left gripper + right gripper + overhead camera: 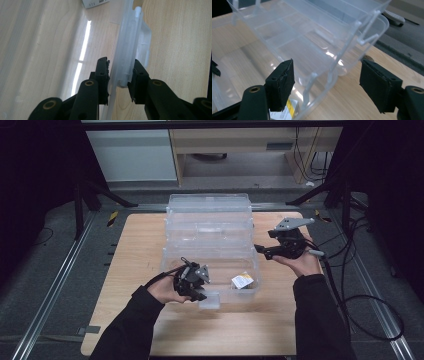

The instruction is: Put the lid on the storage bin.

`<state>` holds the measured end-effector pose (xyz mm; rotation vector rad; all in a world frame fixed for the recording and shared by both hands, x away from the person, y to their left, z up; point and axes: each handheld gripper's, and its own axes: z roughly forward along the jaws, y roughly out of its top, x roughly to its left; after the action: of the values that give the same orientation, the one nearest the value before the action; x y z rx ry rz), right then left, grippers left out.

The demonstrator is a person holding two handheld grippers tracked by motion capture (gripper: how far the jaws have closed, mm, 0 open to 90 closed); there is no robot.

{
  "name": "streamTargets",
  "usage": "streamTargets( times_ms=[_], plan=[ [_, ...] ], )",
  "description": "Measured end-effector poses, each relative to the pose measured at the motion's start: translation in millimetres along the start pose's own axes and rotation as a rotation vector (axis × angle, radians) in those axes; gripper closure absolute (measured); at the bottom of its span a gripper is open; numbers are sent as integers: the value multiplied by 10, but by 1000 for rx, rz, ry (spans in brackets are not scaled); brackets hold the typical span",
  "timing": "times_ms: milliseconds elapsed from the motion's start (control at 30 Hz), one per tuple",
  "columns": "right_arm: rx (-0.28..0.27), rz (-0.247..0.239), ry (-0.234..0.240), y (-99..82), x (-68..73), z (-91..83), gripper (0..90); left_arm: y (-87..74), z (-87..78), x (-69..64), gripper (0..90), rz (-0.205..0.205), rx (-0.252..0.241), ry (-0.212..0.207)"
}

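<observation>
- A clear plastic organiser box [210, 247] with stepped, swung-out trays is being kept near the middle of the wooden tabletop [135, 265].
- Its front wall, beside the latch tab [145, 42], is being gripped by the left tool [196, 292]; in the left gripper view the wall is being pressed from both sides by the black pads [102, 75].
- A small white-and-yellow packet [242, 280] is being held in the bottom compartment, towards its right end.
- The right tool [263, 251] is being held just off the box's right end, clear of the plastic; its jaws are standing apart with nothing pinched, the box's corner being framed between them in the right gripper view.
</observation>
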<state>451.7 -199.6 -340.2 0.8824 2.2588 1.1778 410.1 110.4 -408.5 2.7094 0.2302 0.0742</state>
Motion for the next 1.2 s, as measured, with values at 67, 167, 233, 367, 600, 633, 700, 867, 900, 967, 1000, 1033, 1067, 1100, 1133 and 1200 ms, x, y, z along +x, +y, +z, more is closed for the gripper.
streamTargets(
  times_ms=[67, 167, 233, 367, 600, 633, 700, 867, 900, 967, 1000, 1033, 1067, 1100, 1133, 1200],
  plan=[
    [-8, -9, 11, 64, 6, 21, 282, -3, 0, 1, 716, 1, -3, 0],
    [-14, -16, 19, 112, 14, 42, 283, -16, 1, 7, 717, 0, -13, -5],
    [-15, -22, 28, 137, 15, 63, 285, -23, 2, 10, 716, 2, -18, -7],
    [-22, -30, 37, 192, 15, 92, 293, -29, 3, 12, 717, 4, -23, -9],
    [-36, -71, 74, 358, 41, 164, 320, -42, 5, 13, 717, 5, -35, -9],
    [-38, -78, 81, 385, 44, 180, 325, -43, 5, 14, 718, 5, -36, -11],
    [-37, -89, 89, 442, 46, 213, 337, -44, 6, 17, 718, 5, -38, -13],
    [-21, -118, 107, 570, 41, 324, 365, -50, 8, 22, 718, 6, -43, -18],
    [-17, -125, 111, 595, 41, 347, 368, -51, 8, 24, 718, 7, -44, -19],
    [-6, -143, 122, 650, 43, 396, 379, -56, 8, 27, 719, 8, -46, -21],
    [-3, -152, 126, 675, 44, 418, 380, -56, 8, 27, 718, 7, -46, -21],
    [2, -160, 131, 695, 43, 435, 383, -56, 8, 27, 719, 7, -46, -21],
    [6, -169, 134, 722, 44, 455, 391, -56, 8, 26, 719, 7, -46, -21],
    [11, -180, 143, 756, 44, 480, 397, -56, 8, 26, 719, 7, -46, -21],
    [14, -185, 149, 777, 44, 496, 403, -57, 8, 25, 718, 8, -46, -21],
    [19, -203, 160, 830, 46, 540, 414, -57, 9, 26, 718, 7, -47, -22]
  ],
)
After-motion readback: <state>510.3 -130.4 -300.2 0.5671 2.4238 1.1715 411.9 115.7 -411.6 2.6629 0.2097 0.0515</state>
